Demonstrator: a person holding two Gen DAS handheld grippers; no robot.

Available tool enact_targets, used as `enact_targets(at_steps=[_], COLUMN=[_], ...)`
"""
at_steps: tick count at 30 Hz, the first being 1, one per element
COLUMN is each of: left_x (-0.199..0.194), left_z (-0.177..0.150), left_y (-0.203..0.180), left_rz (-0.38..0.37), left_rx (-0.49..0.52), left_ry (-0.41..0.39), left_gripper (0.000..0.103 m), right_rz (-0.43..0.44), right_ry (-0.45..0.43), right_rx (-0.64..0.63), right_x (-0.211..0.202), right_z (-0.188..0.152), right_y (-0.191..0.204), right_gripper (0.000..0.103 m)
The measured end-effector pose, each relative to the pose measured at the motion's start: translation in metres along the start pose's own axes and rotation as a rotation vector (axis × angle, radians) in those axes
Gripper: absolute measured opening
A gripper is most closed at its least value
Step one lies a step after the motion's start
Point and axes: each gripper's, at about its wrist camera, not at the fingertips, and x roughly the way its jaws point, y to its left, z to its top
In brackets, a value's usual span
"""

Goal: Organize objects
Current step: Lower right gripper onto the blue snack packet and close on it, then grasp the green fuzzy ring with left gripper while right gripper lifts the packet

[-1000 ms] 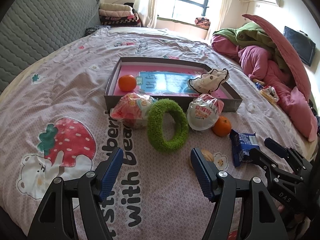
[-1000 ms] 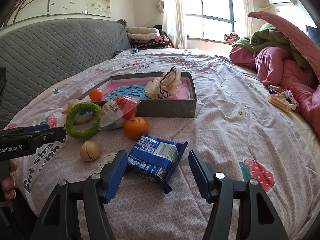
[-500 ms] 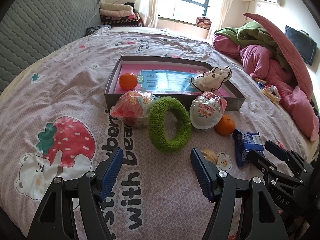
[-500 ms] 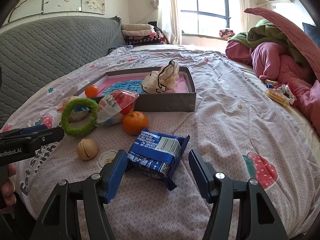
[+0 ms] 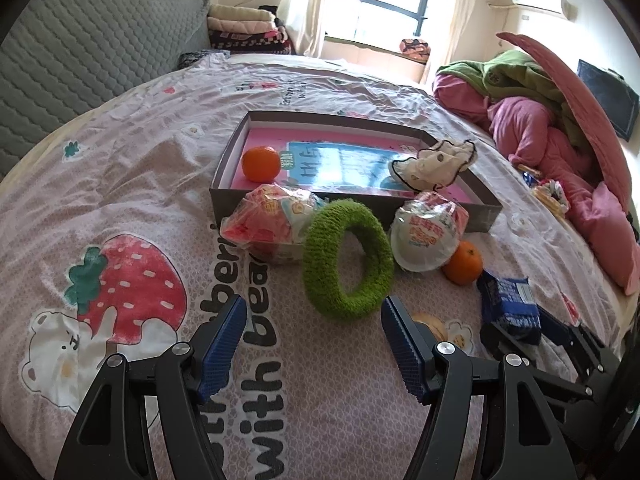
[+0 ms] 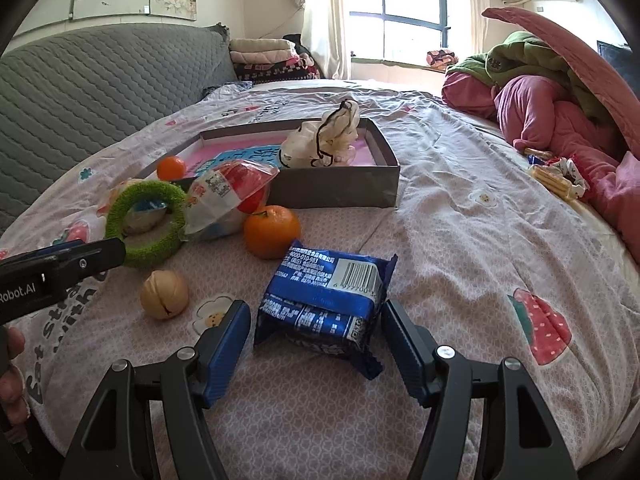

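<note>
Jaws opening; two oranges (image 5: 260, 164) (image 5: 462, 267), one ring (image 5: 346, 260).

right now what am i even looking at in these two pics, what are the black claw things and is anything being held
Each black claw is a hand-held two-finger gripper with a camera looking along its blue-padded fingers; a person holds one in each hand. One picture is from the left gripper, which is open and empty, facing a fuzzy green ring. The other is from the right gripper, whose jaws are opening around a blue snack packet without pressing it. Nothing is held. On the strawberry-print bedspread also lie a loose orange, a walnut, wrapped snacks and a grey cardboard tray.
</note>
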Motion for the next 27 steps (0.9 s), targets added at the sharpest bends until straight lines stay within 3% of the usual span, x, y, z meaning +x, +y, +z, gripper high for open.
enact_targets(at_steps=[7,15,23,27], left_x=[0.015,0.022,0.029,0.032], left_z=[0.004,0.005,0.005,0.004], left_y=[0.007,0.017,0.019,0.020], left_rz=[0.024,0.002,-0.035,-0.071], left_rx=[-0.043,-0.083,-0.125,-0.149], left_ry=[0.017,0.021,0.045,0.055], left_gripper=[0.071,0.070,0.043,0.036], right_rz=[-0.011,-0.013,-0.002,0.001], right_ry=[0.002,-0.012,-0.015,-0.021], right_rx=[-0.012,-0.042,-0.042,-0.029], right_x=[0.008,0.008,0.010,0.009], right_z=[-0.003,-0.005,-0.005,-0.005], right_y=[-0.001,0.002,0.001,-0.003], right_gripper=[0.067,0.066,0.065,0.059])
